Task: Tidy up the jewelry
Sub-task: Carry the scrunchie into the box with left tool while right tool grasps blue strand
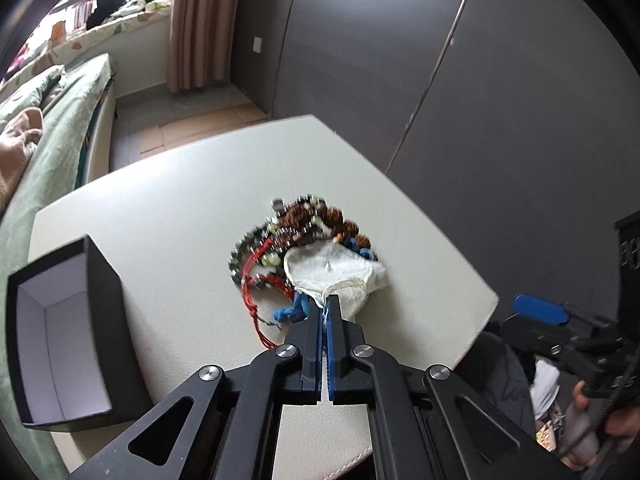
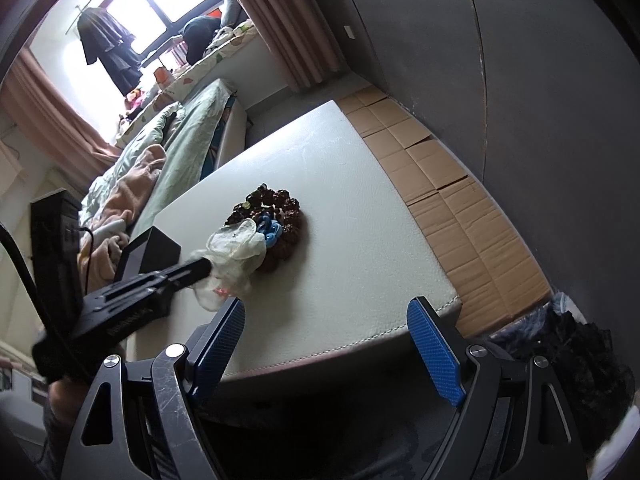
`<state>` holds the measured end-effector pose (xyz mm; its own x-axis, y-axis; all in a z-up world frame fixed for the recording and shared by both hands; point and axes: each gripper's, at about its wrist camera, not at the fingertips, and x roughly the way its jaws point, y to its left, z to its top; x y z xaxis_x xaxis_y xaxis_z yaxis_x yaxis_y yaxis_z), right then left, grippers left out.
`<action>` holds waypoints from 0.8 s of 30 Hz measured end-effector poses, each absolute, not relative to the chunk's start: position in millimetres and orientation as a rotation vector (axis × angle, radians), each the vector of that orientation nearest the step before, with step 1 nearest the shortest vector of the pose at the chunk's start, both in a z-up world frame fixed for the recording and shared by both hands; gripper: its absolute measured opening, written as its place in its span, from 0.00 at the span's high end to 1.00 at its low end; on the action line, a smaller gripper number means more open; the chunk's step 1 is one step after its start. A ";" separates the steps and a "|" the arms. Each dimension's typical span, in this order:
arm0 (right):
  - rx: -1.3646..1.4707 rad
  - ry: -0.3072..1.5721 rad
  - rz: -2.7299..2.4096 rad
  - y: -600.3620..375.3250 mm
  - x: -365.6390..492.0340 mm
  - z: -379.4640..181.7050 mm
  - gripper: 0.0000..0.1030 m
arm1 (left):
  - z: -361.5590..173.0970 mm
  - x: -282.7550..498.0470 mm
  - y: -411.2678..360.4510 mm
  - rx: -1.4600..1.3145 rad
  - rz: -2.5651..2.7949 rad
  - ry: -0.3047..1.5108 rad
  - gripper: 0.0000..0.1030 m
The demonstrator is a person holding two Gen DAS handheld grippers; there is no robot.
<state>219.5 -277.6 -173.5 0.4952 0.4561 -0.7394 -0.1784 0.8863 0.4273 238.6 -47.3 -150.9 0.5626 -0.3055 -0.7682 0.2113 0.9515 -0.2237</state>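
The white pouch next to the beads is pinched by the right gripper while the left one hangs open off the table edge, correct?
Swapped. The left gripper is shut on the white pouch, as the left wrist view shows; the right gripper hangs open at the table edge.

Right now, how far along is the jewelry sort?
Early. Done: nothing, the black box shows only bare lining. In hand: left gripper is shut on the white pouch rim. Left: bead bracelets and red cord lie piled on the table; right gripper waits open.
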 end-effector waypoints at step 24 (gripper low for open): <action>0.420 1.049 0.537 -211.4 260.8 -193.7 0.38 | -94.0 197.6 46.4 -0.273 -0.227 0.788 1.00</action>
<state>260.8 -211.4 -193.7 0.3915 0.6006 -0.6971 -0.2149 0.7963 0.5654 197.6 46.4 -94.0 0.6842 -0.3004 -0.6646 0.0984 0.9409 -0.3239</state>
